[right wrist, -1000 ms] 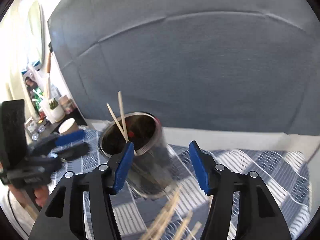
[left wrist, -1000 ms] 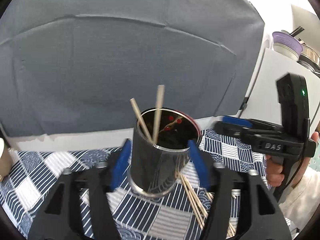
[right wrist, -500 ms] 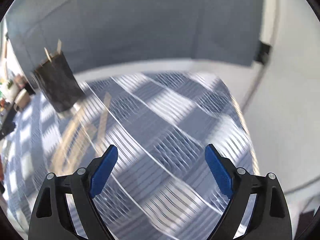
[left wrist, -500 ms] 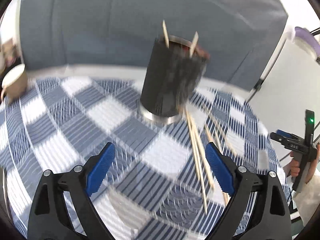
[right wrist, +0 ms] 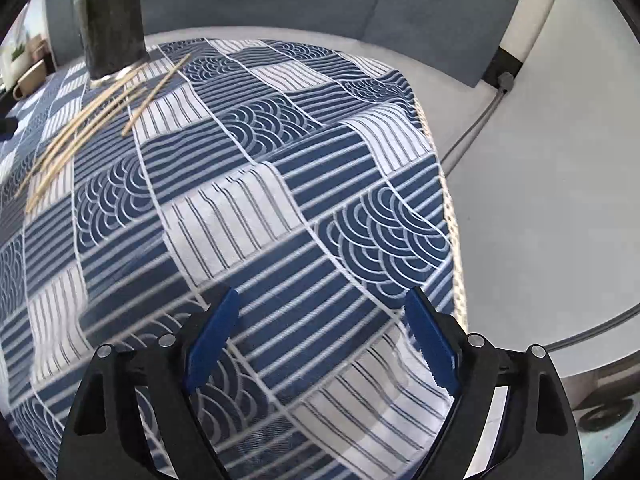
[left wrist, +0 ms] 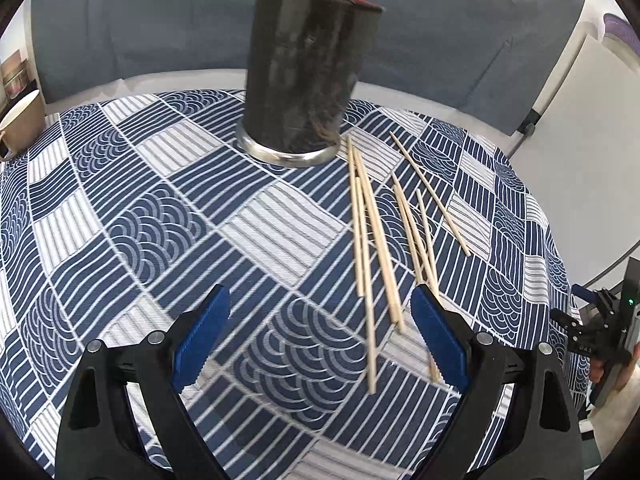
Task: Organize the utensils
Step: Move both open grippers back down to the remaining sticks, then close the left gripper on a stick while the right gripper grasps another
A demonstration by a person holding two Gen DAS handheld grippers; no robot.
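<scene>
A dark metal utensil holder (left wrist: 304, 76) stands upright on the blue patterned tablecloth (left wrist: 160, 216), with two chopstick tips showing above its rim. Several wooden chopsticks (left wrist: 376, 236) lie loose on the cloth to its right. My left gripper (left wrist: 320, 328) is open and empty, low over the cloth in front of the holder. My right gripper (right wrist: 320, 332) is open and empty near the cloth's right edge, far from the holder (right wrist: 112, 28) and the chopsticks (right wrist: 88, 112). The right gripper also shows in the left wrist view (left wrist: 592, 332).
A tan mug (left wrist: 22, 124) sits at the table's far left edge. A grey cloth backdrop (left wrist: 160, 28) hangs behind the table. The white tabletop (right wrist: 520, 184) is bare past the cloth's right edge, with a cable (right wrist: 472, 136) running across it.
My left gripper let go of the holder, opened and pulled back and up. My right gripper swung away to the right and opened wider. The holder now stands free.
</scene>
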